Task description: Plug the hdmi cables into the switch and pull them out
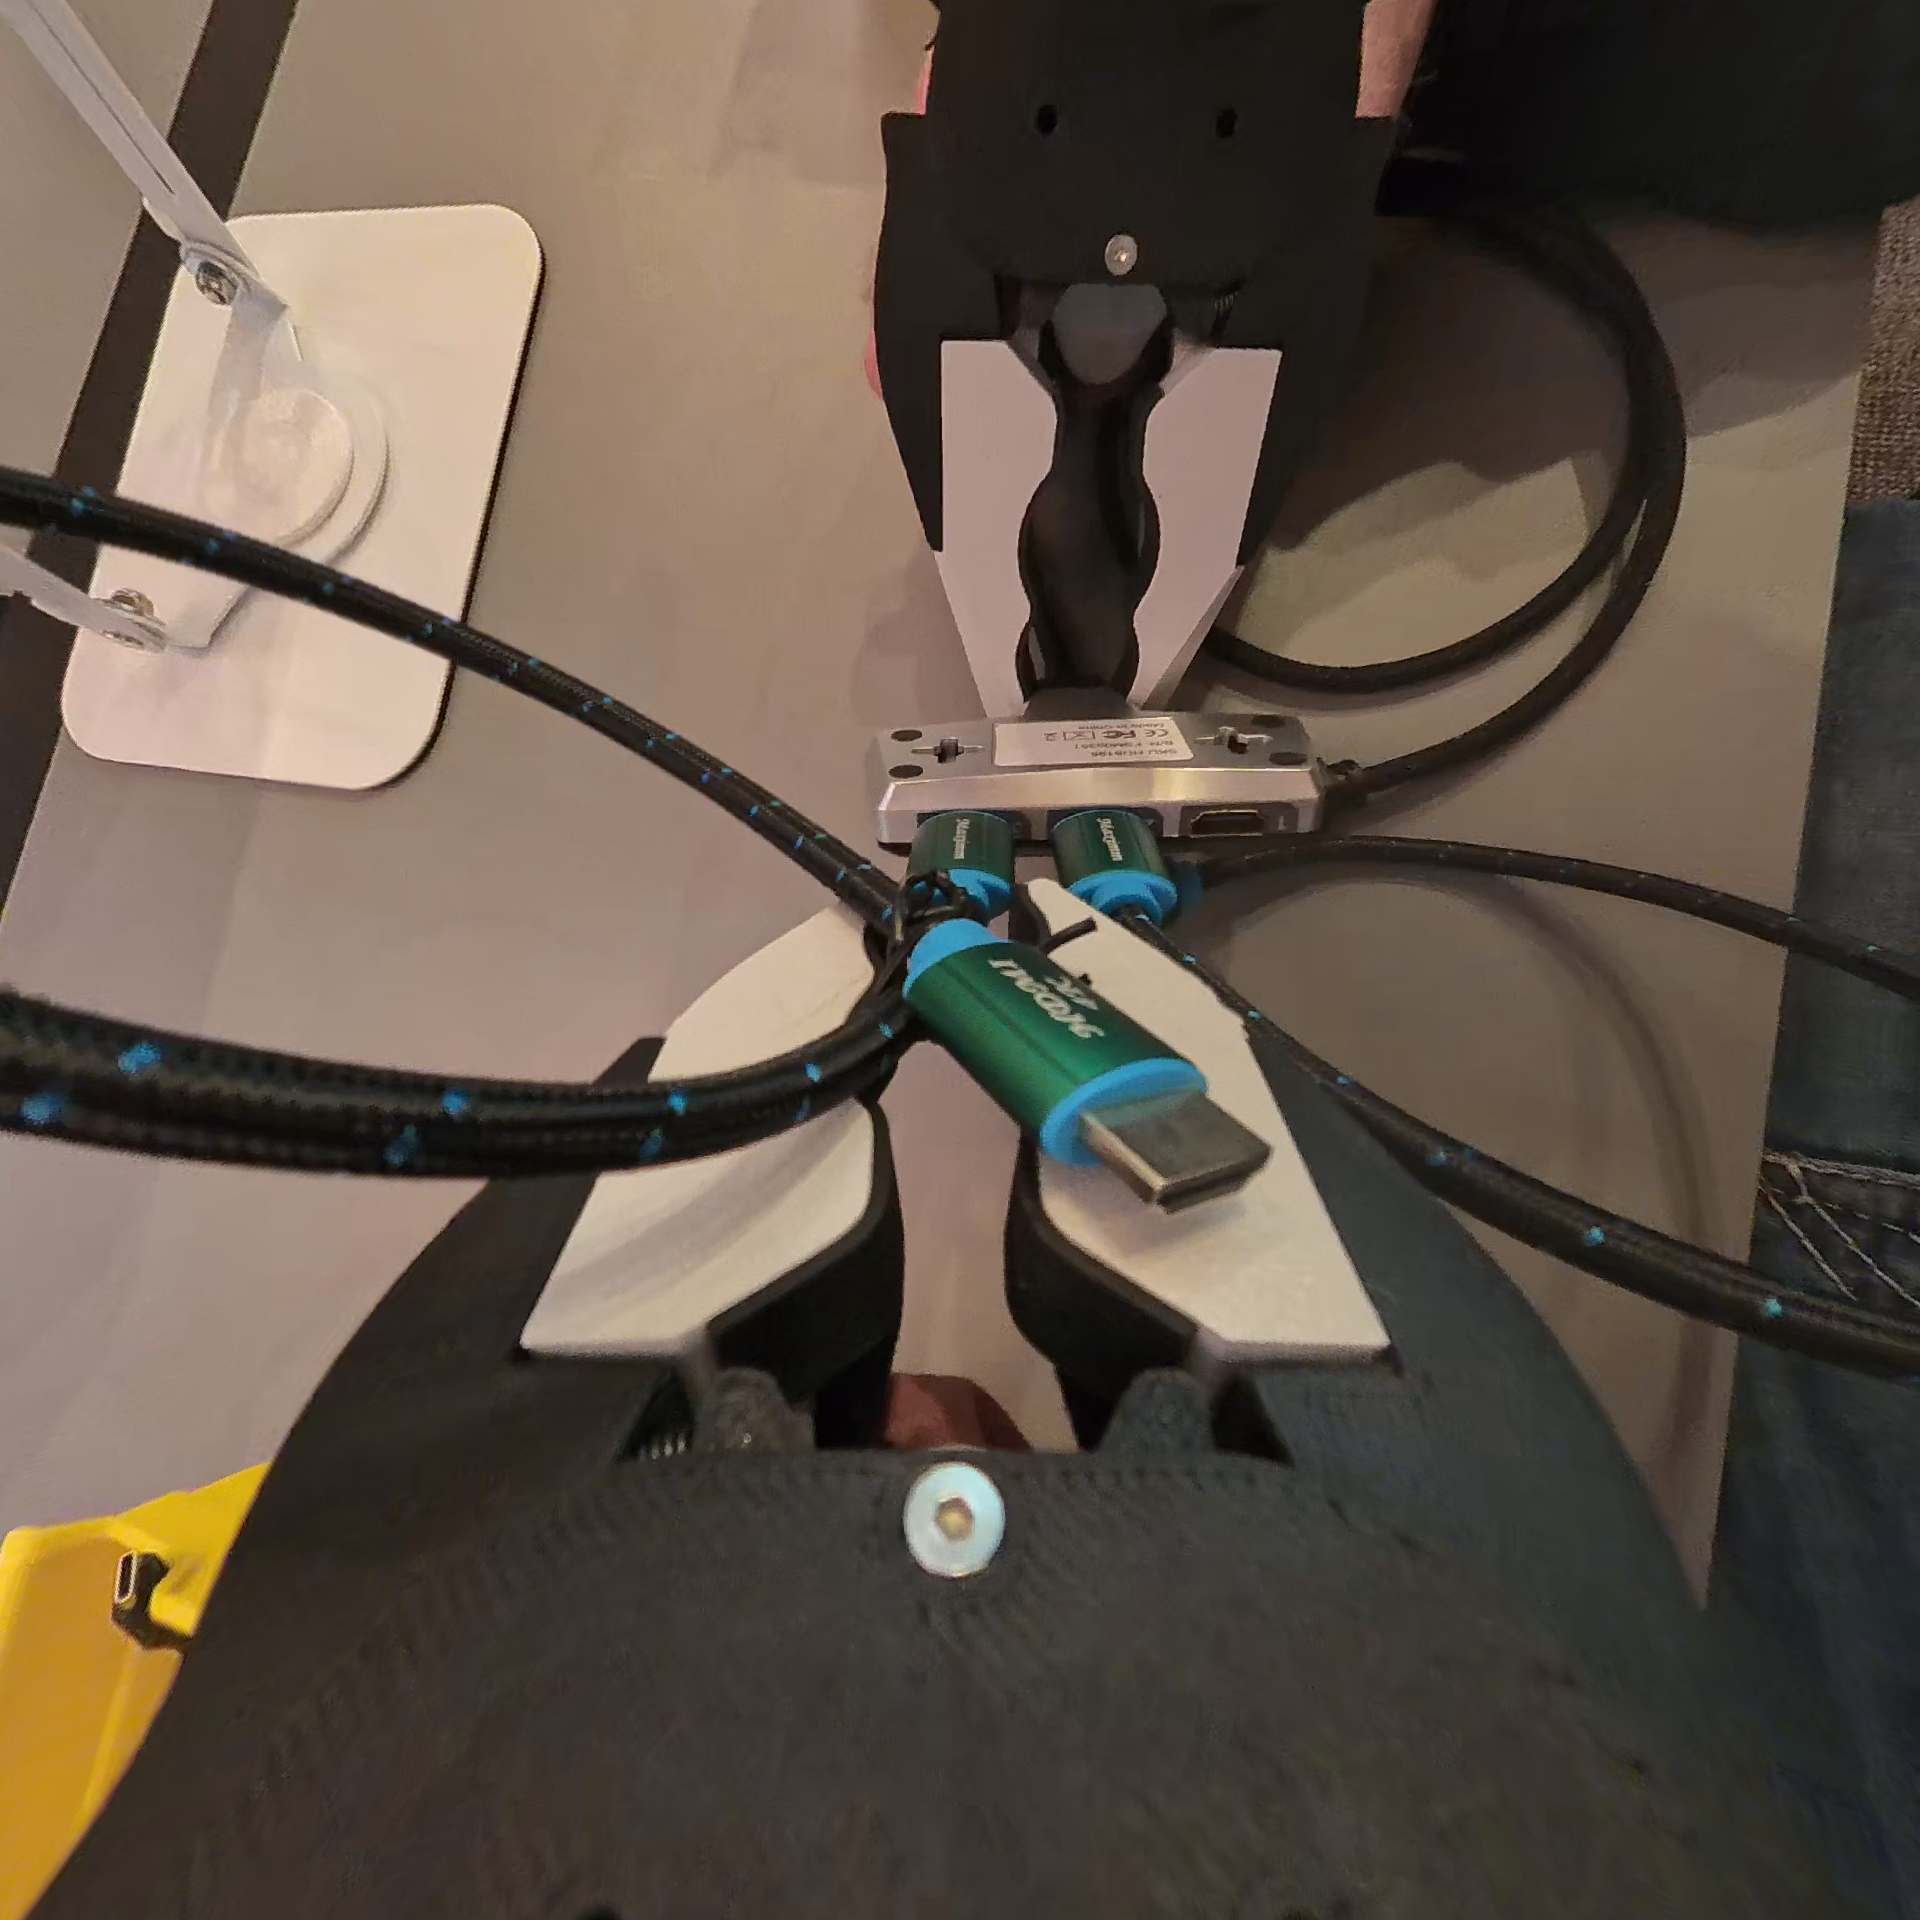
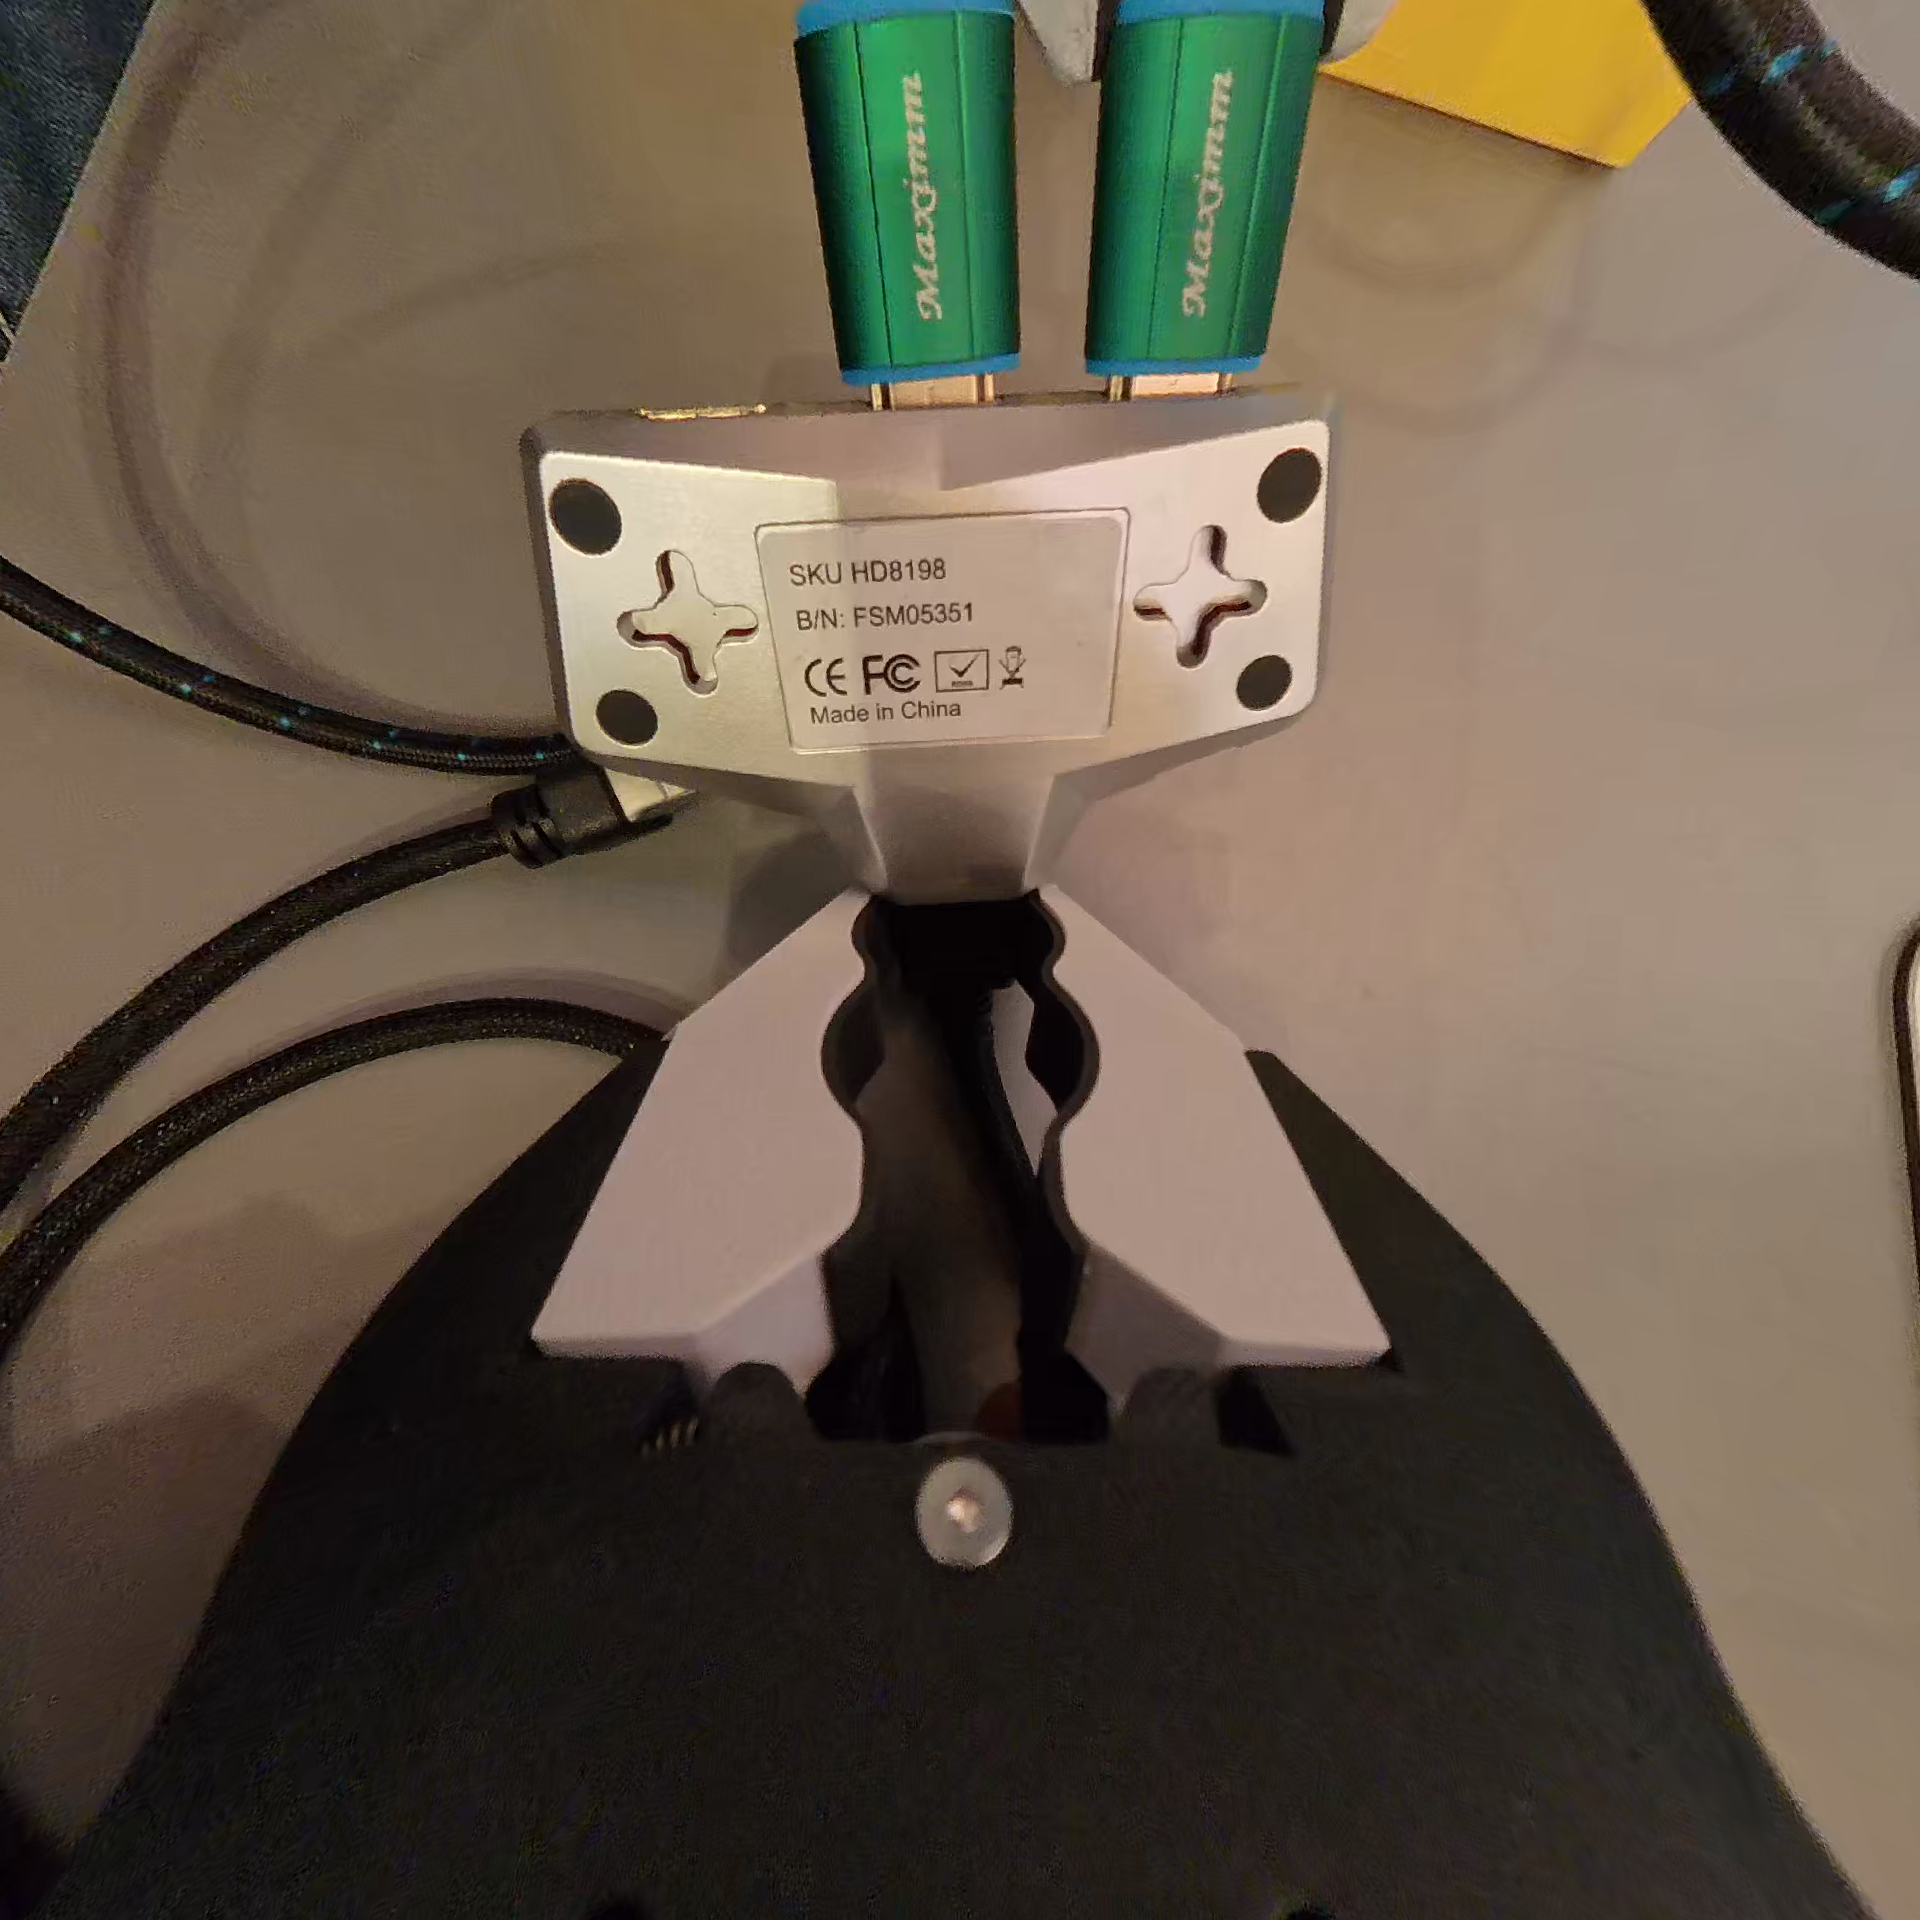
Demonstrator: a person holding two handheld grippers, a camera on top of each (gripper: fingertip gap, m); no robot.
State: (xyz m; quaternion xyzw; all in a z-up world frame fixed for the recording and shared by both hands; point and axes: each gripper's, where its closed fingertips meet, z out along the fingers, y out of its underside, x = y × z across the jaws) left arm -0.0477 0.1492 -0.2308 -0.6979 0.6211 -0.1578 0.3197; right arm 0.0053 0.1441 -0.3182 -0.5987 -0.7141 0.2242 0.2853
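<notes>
Right tool [image 2: 951,914] pinching switch [image 2: 935,582] tail | two green plugs [image 2: 914,197] seated ahead | left tool [image 1: 1023,914] nearly closed, grip unclear; loose plug [image 1: 1049,1049] across its finger.

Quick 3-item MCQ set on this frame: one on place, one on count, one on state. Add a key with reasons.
1. Where does the loose green plug lie?
A. Across a finger of the left tongs
B. In the third port
C. Flat on the table

2. How many green plugs sit in the switch?
A. One
B. Two
C. Three

3. What state are the right tongs in?
A. Open, clear of the switch
B. Shut on the switch's narrow tail end
C. Shut on a green plug

Key:
1. A, its metal tip is bare and it rests on the pale finger.
2. B, two plugs are seated side by side and the third port is empty.
3. B, both fingertips press against the tail.
</notes>
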